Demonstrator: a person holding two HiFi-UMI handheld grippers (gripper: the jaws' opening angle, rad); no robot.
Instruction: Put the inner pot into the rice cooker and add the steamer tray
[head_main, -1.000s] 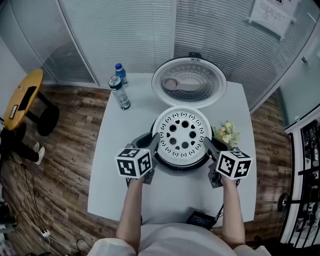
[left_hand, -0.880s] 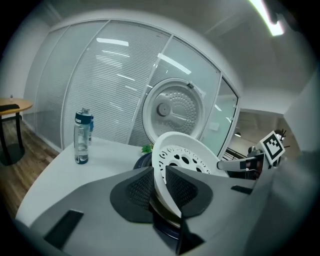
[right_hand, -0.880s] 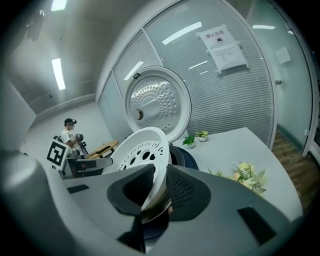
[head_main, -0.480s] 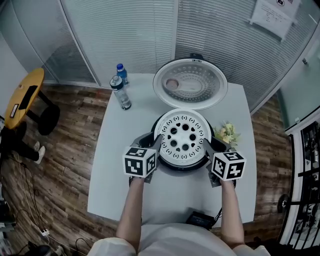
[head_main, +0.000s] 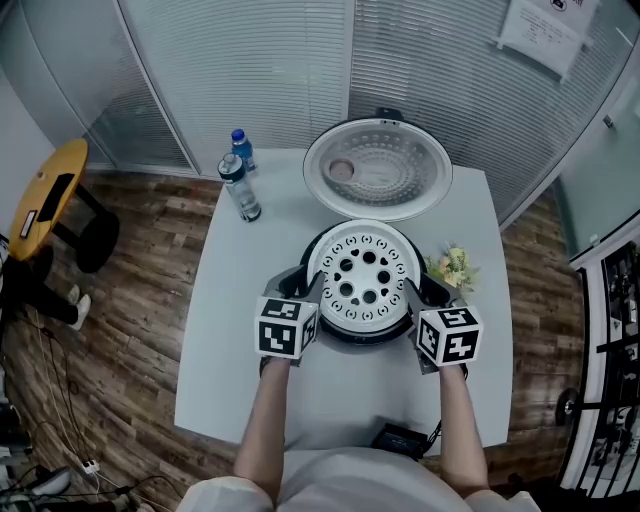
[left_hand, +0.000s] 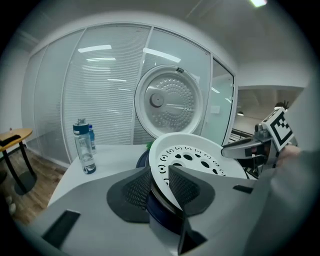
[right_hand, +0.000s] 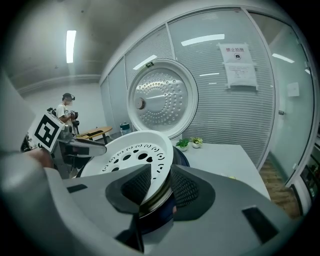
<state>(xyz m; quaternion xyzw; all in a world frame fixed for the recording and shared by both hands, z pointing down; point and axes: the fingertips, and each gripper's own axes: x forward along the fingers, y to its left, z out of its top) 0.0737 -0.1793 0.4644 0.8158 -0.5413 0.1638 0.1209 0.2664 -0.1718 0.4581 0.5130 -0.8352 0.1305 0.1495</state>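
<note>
The round white plastic steamer tray with holes (head_main: 367, 275) sits on top of the dark round rice cooker (head_main: 365, 334), right between the two grippers. The left gripper (head_main: 306, 290) has the tray's left edge between its fingers (left_hand: 132, 190). The right gripper (head_main: 424, 292) has the right edge between its fingers (right_hand: 187, 187). Both pairs of fingers have just been opening and are now loose around the edge, not squeezing it. Since a second ago both grippers have rolled a little, so their marker cubes sit closer together. The tray has stayed in the cooker. The cooker's big silver lid (head_main: 378, 167) stands open past the fingertips, over the pale tabletop (head_main: 350, 395).
</note>
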